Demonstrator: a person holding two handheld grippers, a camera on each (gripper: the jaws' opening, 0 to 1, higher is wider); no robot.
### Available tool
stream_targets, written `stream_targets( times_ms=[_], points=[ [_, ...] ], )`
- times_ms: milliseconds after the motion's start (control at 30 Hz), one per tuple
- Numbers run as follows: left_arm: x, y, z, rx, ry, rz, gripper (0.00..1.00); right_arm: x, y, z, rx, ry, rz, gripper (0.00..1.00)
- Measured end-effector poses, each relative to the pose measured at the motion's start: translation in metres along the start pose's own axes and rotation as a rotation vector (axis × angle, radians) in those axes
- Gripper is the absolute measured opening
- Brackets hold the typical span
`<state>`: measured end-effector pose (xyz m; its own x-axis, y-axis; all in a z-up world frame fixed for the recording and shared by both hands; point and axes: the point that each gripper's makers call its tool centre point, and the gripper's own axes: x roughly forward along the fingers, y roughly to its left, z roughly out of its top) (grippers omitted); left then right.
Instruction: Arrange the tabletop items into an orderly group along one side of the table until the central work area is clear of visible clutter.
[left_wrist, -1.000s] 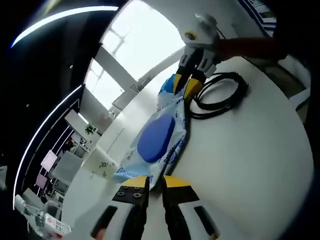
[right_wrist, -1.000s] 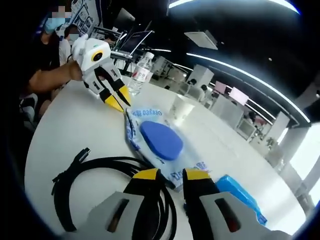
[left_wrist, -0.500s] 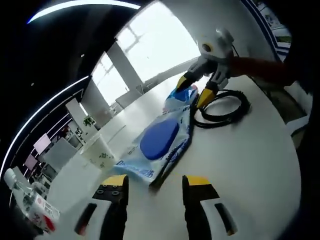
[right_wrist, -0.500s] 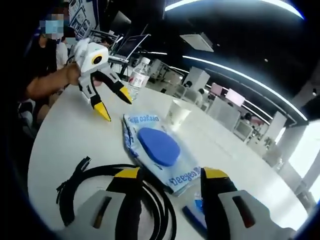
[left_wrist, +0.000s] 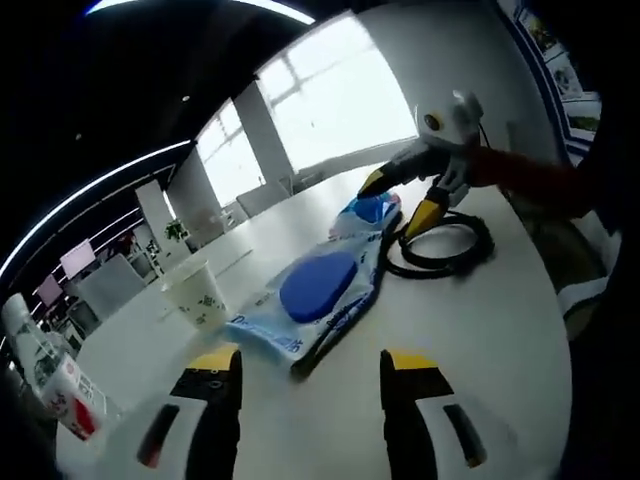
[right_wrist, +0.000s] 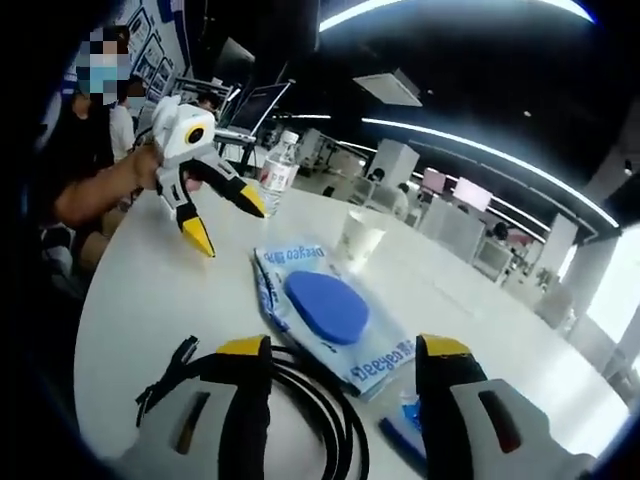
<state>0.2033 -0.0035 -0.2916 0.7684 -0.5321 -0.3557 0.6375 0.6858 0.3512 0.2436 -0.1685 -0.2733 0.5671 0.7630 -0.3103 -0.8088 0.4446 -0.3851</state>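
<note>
Blue-lidded wipes pack (left_wrist: 318, 297) lies between both spread claws.

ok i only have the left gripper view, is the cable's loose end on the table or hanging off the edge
observer: on the table. In the right gripper view the black cable has its loose end lying flat on the white table, inside the edge.
operator: and that blue packet near the right gripper
observer: the small blue packet lies low between the open jaws of the right gripper, next to the wipes pack.
operator: anything behind my left gripper
observer: an open laptop stands beyond the left gripper.
</note>
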Motion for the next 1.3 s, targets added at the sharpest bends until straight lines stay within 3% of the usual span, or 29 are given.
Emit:
stream_targets(
  times_ms=[300,400,600,1300],
  points=[
    [-0.016,0.001,-0.004,-0.048,-0.003,0.013,0.61,0.007,-0.008,0.016,-0.022,-0.008,0.003,0.58],
    [-0.023,0.007,-0.004,-0.052,-0.013,0.060,0.61,0.010,-0.014,0.025,-0.035,-0.019,0.001,0.60],
    [-0.035,0.007,-0.005,-0.079,-0.031,0.071,0.65,0.015,-0.017,0.032,-0.058,-0.017,0.003,0.61],
    [-0.063,0.013,-0.012,-0.096,-0.039,0.118,0.65,0.051,-0.014,0.073,-0.160,-0.023,0.056,0.63]
  ],
)
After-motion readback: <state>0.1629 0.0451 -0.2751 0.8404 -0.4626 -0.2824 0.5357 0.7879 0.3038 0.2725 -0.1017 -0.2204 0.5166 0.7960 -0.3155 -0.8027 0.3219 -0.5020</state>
